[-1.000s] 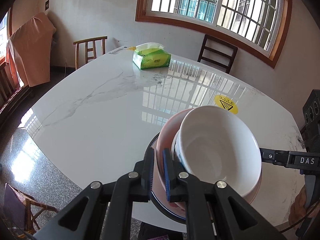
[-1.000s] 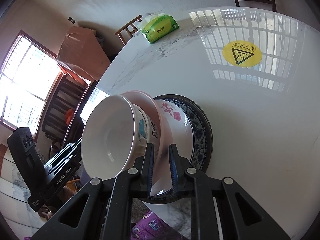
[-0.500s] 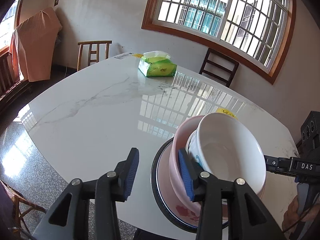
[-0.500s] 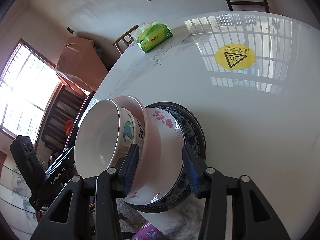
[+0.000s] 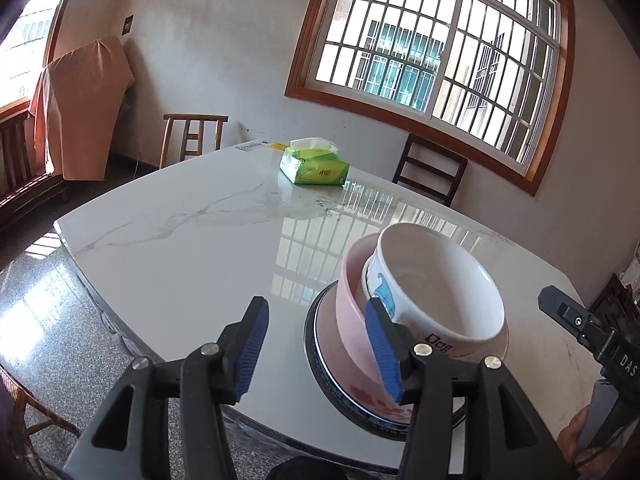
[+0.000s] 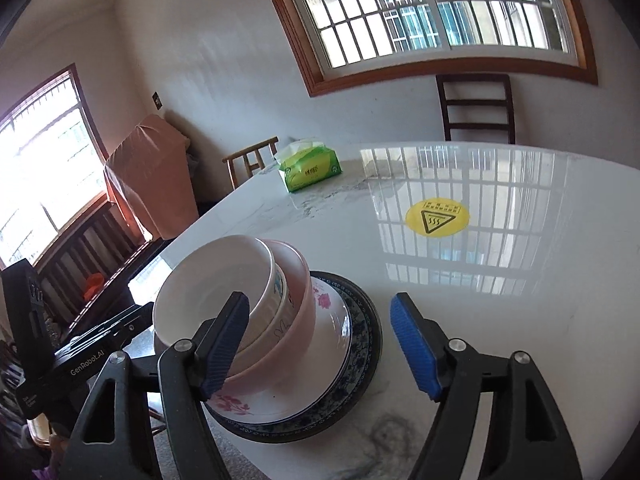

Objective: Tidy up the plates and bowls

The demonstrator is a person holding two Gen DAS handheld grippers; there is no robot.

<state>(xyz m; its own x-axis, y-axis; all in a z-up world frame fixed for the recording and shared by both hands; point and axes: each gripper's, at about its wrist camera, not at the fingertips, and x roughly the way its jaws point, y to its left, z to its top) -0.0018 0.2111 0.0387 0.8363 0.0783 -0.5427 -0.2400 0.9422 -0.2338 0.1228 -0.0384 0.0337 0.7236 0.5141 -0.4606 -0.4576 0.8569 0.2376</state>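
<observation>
White bowl (image 6: pixel 216 280) nested in pink bowl (image 6: pixel 296 320), stacked on plates (image 6: pixel 344 360), marble tabletop (image 6: pixel 520 300); left gripper (image 5: pixel 320 344) and right gripper (image 6: pixel 320 344) just opened, holding nothing

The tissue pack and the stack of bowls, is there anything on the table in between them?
Nothing: between the tissue pack and the stacked bowls only bare shiny table shows, in both wrist views.
</observation>
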